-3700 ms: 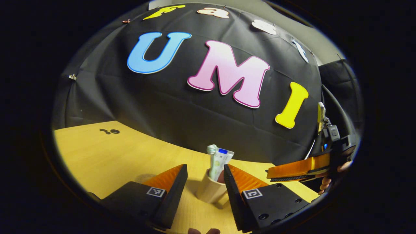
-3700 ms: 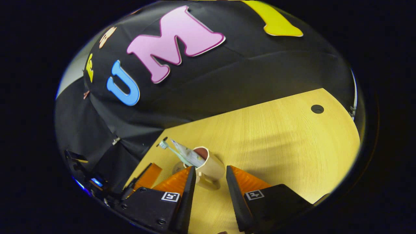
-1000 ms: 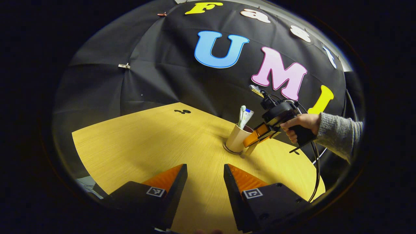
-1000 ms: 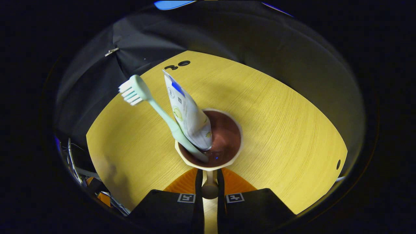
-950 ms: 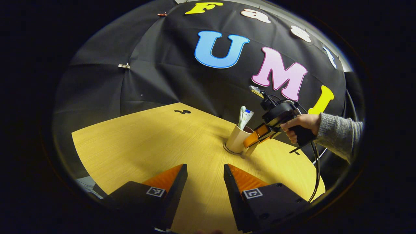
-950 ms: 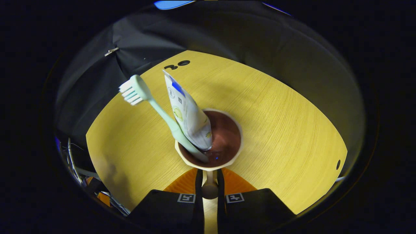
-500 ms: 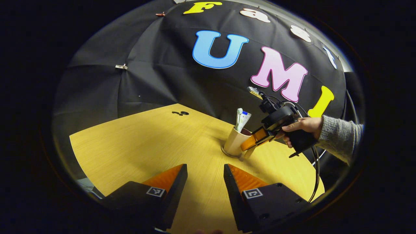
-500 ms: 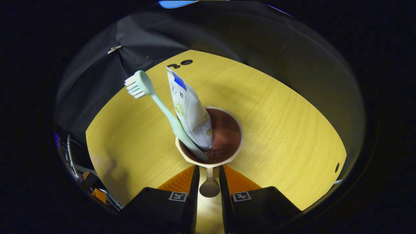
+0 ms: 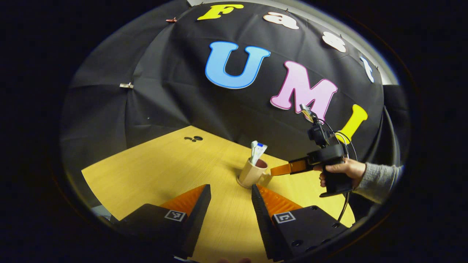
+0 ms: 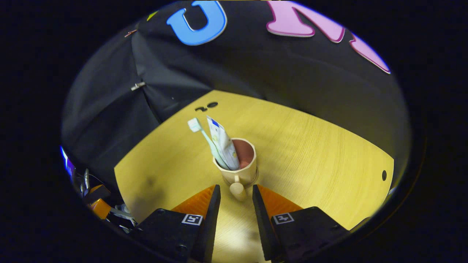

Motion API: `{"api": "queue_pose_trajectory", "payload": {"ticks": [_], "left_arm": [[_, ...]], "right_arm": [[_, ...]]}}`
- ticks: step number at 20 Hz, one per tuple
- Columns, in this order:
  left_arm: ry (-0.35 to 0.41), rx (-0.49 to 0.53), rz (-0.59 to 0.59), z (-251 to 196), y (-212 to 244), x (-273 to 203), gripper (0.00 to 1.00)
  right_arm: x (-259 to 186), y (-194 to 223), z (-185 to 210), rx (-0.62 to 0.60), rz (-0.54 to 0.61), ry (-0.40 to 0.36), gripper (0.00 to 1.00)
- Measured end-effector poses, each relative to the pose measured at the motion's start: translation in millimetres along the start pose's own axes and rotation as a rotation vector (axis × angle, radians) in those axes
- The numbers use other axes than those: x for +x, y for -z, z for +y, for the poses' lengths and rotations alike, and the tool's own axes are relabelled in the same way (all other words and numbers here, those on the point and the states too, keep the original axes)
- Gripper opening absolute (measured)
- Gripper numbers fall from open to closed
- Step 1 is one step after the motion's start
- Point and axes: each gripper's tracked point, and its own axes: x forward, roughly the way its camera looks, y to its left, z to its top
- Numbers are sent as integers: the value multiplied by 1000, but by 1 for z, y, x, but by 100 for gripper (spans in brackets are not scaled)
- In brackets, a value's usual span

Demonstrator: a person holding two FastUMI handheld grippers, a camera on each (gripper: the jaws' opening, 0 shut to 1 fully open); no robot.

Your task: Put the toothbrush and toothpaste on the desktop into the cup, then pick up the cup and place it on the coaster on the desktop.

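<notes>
okay, i've got the cup [image 10: 239, 166] standing upright on the tabletop [image 10: 314, 146], dead ahead of my right claw [image 10: 236, 199], toothbrush [image 10: 203, 140] and toothpaste tube [image 10: 223, 146] both standing in it and leaning away toward the far left. right claw is spread, fingers either side of the cup's handle [image 10: 237, 190] with daylight between, so nothing gripped; the handle points straight back at me along the claw's own line. from the left gripper view the cup [image 9: 252, 172] sits a fair way out, ahead and a touch right of my left claw [image 9: 230, 204], which is spread too and hovering low over bare tabletop, holding nothing. there's a thin darker ring at the cup's foot in both views, i read that as the coaster [image 9: 242, 184], though it's too small to be sure. if so, the job looks as good as finished. i can see the right claw [image 9: 275, 170] out there with the hand [image 9: 342, 170] behind it, tips just beside the handle, clearly the nearer of the two. next call, i'd say, is just drawing the right one straight back along that handle line without clipping it.
</notes>
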Motion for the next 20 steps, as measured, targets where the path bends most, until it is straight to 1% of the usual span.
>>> {"api": "queue_pose_trajectory", "payload": {"ticks": [3, 4, 5, 6, 8, 9, 12, 13, 15, 16, 17, 18, 20], "left_arm": [[43, 55, -14, -11, -28, -10, 72], [58, 72, -29, -16, -39, -16, 72], [71, 92, -54, -21, -52, -22, 73], [84, 115, -72, -25, -65, -29, 73], [117, 159, -97, -40, -88, -43, 74], [138, 177, -113, -47, -98, -51, 77], [179, 204, -123, -62, -110, -64, 83], [191, 212, -122, -67, -110, -67, 85], [203, 232, -123, -72, -112, -75, 86], [189, 249, -121, -70, -112, -79, 86], [172, 267, -120, -66, -110, -80, 86], [171, 278, -111, -65, -108, -83, 87], [178, 281, -97, -67, -101, -88, 87]], "right_arm": [[-64, -32, 23, 39, -188, -24, 54], [-88, -42, 32, 50, -248, -28, 56], [-111, -50, 40, 55, -298, -20, 60], [-133, -56, 47, 55, -346, -5, 62], [-174, -60, 60, 64, -411, 35, 61], [-193, -61, 66, 65, -442, 58, 61], [-249, -55, 81, 45, -497, 128, 62], [-263, -49, 87, 43, -505, 138, 63], [-277, -37, 93, 50, -511, 160, 65], [-284, -30, 96, 57, -518, 173, 69], [-292, -26, 97, 60, -525, 185, 71], [-298, -21, 97, 66, -532, 197, 74], [-307, -8, 97, 79, -524, 216, 74]]}}
